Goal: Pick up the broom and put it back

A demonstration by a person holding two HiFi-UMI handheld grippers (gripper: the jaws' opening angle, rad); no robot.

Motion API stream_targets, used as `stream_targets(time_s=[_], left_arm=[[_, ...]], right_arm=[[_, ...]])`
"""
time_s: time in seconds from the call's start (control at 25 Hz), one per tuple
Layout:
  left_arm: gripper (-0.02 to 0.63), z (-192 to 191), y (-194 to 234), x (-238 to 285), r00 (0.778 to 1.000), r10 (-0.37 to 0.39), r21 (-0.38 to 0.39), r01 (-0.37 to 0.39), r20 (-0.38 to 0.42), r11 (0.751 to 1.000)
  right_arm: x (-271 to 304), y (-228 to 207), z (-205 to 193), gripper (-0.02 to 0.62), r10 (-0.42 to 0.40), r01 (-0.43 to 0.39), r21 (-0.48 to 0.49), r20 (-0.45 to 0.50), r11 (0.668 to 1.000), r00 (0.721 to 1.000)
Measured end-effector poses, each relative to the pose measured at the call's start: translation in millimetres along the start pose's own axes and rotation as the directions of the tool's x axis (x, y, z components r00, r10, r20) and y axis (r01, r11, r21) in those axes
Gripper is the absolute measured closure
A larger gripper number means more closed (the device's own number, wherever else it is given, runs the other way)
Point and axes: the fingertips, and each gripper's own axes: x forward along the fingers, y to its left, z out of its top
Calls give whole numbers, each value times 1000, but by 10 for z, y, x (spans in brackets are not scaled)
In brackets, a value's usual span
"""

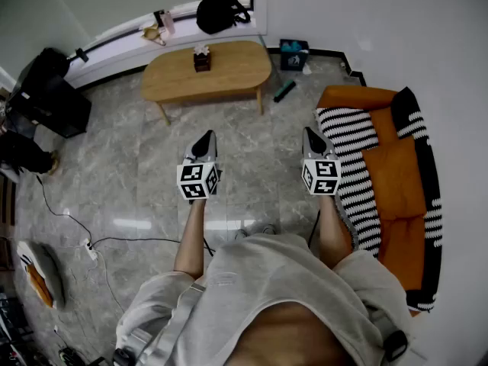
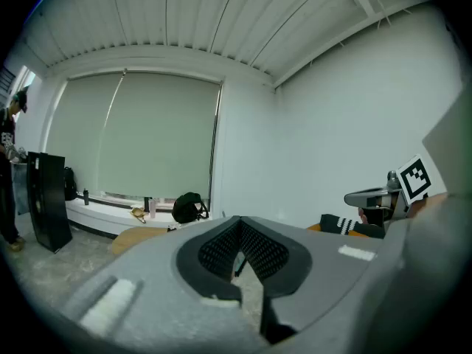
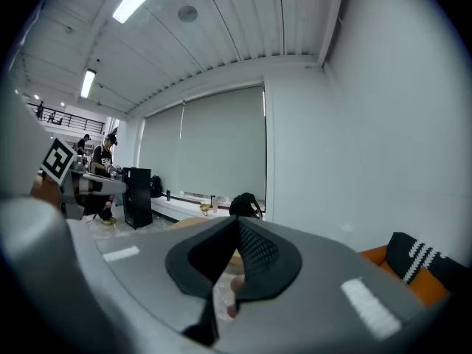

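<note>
Head view: left gripper [image 1: 204,139], right gripper [image 1: 311,137], jaws together, over floor [image 1: 255,155]

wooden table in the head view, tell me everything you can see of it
The wooden table has a long, rounded light-wood top, smooth and mostly bare, on slim splayed wooden legs, two of which show. It stands upright on the grey marble-look floor, close to the white ledge along the far wall. A small dark box with something white on top sits near its middle, toward the far edge.
</note>
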Motion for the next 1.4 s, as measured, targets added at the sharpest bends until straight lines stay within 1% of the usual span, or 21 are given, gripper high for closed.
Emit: stream_targets(time_s=[0.44, 0.64, 0.92, 1.08, 1.2, 1.4], left_arm=[[604, 19, -190, 102, 1000, -4, 5, 4, -2, 1000], [604, -22, -308, 139, 1000, -7, 7, 7, -13, 1000], [604, -72, -497, 200, 1000, 0, 10, 0, -23, 1000], [604, -164, -525, 222, 999, 11, 17, -10, -38, 1000], [604, -228, -521, 282, 999, 16, 5, -16, -45, 1000], [604, -249, -410, 536, 999, 16, -11, -16, -46, 1000]], right_arm=[[-8, -122, 1, 594, 24, -23, -11, 18, 1000, 1000], [-54, -239, -76, 594, 17, -17, -22, -3, 1000, 1000], [-84, -335, -156, 594, 54, -54, -27, -21, 998, 998], [-29, -346, -201, 594, 75, -76, -37, -27, 996, 997], [35, -363, -250, 594, 87, -88, -35, -37, 996, 996], [276, -392, -269, 594, 92, -93, -41, -44, 995, 995]])
